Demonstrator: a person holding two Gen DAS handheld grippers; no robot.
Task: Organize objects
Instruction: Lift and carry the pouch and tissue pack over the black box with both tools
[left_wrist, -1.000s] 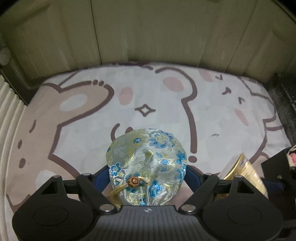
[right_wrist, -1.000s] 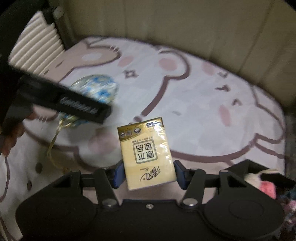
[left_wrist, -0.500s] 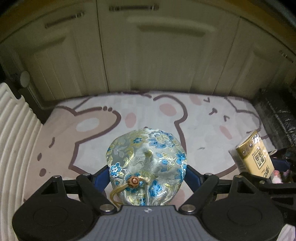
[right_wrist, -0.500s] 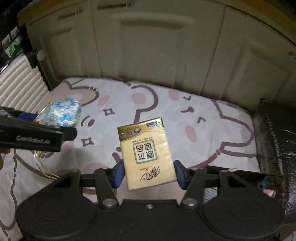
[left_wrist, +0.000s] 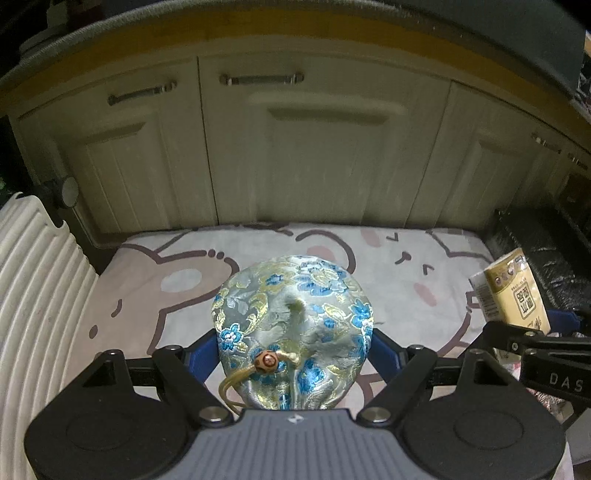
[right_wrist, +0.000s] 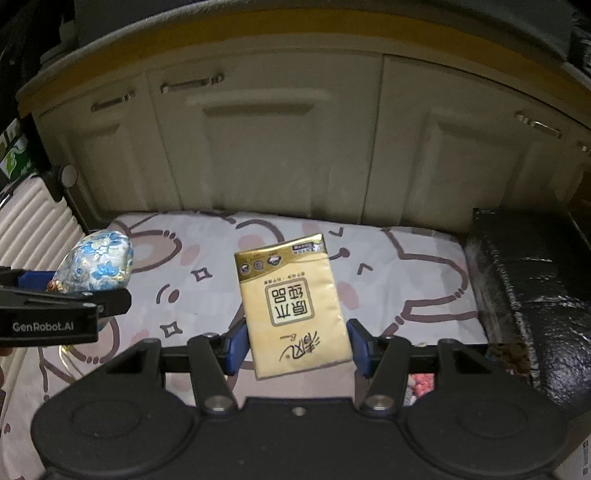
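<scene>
A round silver brocade pouch (left_wrist: 293, 325) with blue and gold flowers, a bead and a gold cord is held above the mat, my left gripper (left_wrist: 293, 349) shut on its sides. A gold tissue pack (right_wrist: 293, 301) with dark printed characters hangs upright between the blue pads of my right gripper (right_wrist: 295, 345), which is shut on it. The right wrist view shows the pouch (right_wrist: 98, 266) and the left gripper (right_wrist: 59, 306) at the far left. In the left wrist view the tissue pack (left_wrist: 511, 295) shows at the right edge.
Below lies a white mat (right_wrist: 406, 266) printed with cartoon bears. Cream cabinet doors (left_wrist: 295, 155) with metal handles rise behind it under a dark countertop edge. A ribbed white panel (left_wrist: 33, 295) stands at the left, a black bag-like mass (right_wrist: 532, 288) at the right.
Both grippers have risen with their loads and tipped up, so the cabinet doors and countertop edge now fill the upper view. The mat looks smaller and farther below.
</scene>
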